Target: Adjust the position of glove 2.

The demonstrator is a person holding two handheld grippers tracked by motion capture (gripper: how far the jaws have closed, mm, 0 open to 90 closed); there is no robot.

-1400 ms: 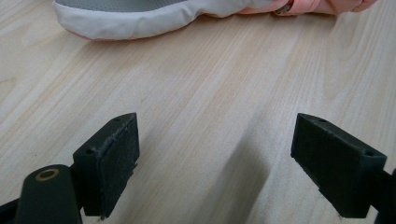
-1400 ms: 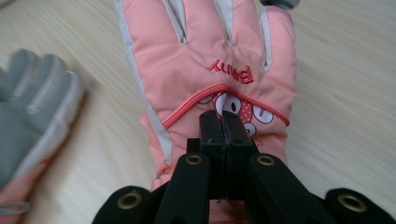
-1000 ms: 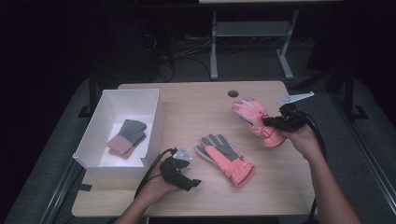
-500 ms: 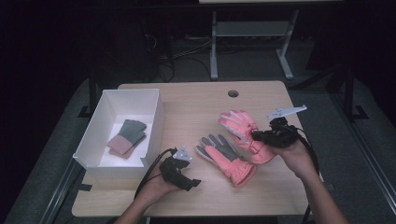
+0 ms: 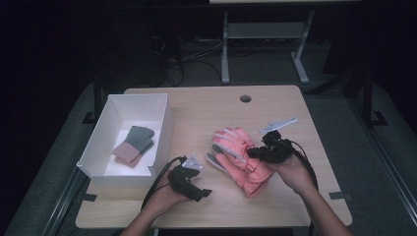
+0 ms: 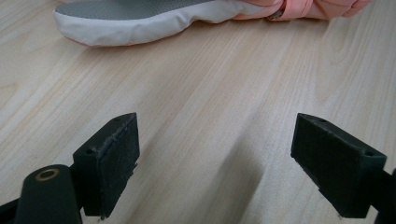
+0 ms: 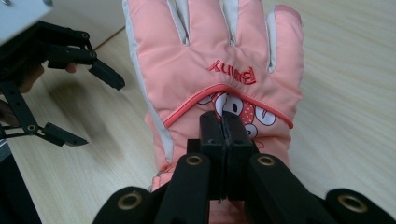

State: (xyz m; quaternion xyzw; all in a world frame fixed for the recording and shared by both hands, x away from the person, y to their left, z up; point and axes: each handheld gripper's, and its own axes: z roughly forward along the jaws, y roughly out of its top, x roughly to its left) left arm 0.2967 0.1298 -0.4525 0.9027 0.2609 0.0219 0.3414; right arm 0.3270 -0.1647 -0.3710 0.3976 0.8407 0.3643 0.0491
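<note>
Fingers [image 7: 223,135] pinching padded pink ski glove [image 7: 219,70] over its mate [image 5: 216,160]; pairing nearly done, boxing left; other fingers [image 6: 233,163] spread.

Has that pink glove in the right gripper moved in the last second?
Yes. The pink glove, pinched in the right gripper, has travelled left and toward the person, away from the table hole, onto the other glove.

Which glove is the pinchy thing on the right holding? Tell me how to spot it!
Look at the wooden table, to the right of the white box. There two pink gloves lie stacked, and the right gripper pinches the top glove. That one shows its pink back with red stitched letters; the lower glove peeks out beneath with grey and white fingers.
</note>
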